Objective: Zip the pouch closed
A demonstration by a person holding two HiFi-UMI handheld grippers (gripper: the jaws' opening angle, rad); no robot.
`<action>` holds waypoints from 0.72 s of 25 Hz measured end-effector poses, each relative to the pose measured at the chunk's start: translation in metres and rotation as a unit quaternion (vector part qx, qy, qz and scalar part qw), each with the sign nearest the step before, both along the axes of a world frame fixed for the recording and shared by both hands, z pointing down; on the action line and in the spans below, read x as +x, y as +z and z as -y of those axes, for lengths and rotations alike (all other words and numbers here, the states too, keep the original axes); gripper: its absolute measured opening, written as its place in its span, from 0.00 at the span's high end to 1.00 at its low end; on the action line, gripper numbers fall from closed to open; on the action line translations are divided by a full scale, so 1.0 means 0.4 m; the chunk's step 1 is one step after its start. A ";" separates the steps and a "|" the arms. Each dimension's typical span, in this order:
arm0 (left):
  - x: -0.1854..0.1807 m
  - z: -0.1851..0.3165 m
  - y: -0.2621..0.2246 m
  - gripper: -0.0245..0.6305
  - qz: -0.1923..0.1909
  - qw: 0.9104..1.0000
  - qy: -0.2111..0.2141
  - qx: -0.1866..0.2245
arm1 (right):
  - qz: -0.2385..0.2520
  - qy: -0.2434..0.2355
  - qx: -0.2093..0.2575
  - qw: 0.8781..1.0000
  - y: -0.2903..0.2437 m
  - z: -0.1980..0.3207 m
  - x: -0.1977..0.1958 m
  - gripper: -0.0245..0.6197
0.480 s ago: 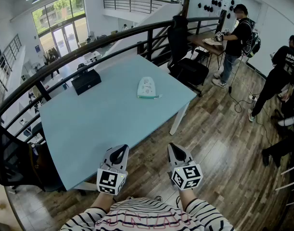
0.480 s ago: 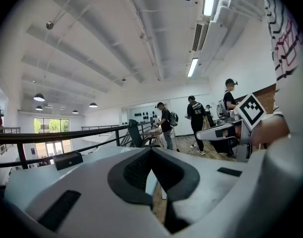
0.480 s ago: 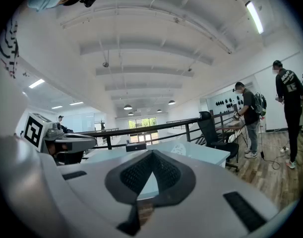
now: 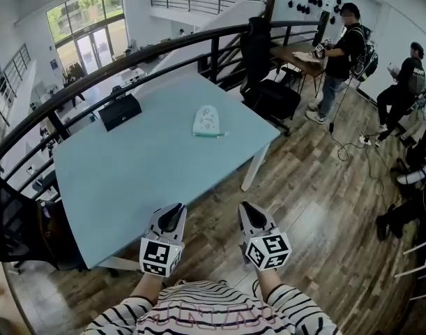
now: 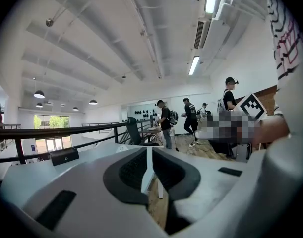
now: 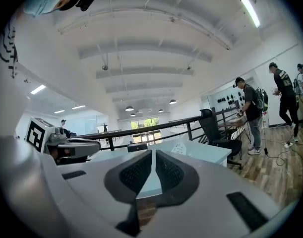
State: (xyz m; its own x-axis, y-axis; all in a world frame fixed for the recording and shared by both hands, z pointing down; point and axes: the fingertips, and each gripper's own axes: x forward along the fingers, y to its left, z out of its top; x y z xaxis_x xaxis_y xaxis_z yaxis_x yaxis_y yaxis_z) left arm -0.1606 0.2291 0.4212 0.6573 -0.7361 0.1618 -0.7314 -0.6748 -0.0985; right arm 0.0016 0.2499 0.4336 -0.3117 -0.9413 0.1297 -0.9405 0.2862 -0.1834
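A small pale green and white pouch lies flat on the far right part of the light blue table; in the right gripper view the pouch shows small and far off. My left gripper hovers at the table's near edge, jaws shut with nothing between them. My right gripper hangs beside it, off the table over the wooden floor, also shut and empty. Both are far short of the pouch. In the gripper views the left gripper and the right gripper point nearly level.
A black box stands at the table's far left. A dark curved railing runs behind the table. A black office chair stands past the right corner. Two people stand by a desk at the far right.
The view has shifted slightly, so the table and pouch sit a little further left and up. Both grippers stay shut near the table's near edge. The person at far right has moved.
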 end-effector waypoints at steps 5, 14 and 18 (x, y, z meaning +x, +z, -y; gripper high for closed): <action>0.055 -0.014 0.018 0.86 -0.013 1.000 -0.007 -0.019 | 0.007 -0.013 0.001 1.000 0.006 -0.009 0.049 0.83; 0.136 -0.060 0.076 0.68 -0.012 0.998 -0.031 -0.047 | 0.012 -0.041 -0.018 0.999 0.048 -0.028 0.134 0.70; 0.150 -0.047 0.100 0.68 -0.010 0.998 -0.037 -0.055 | 0.021 -0.045 -0.030 0.998 0.083 -0.017 0.144 0.70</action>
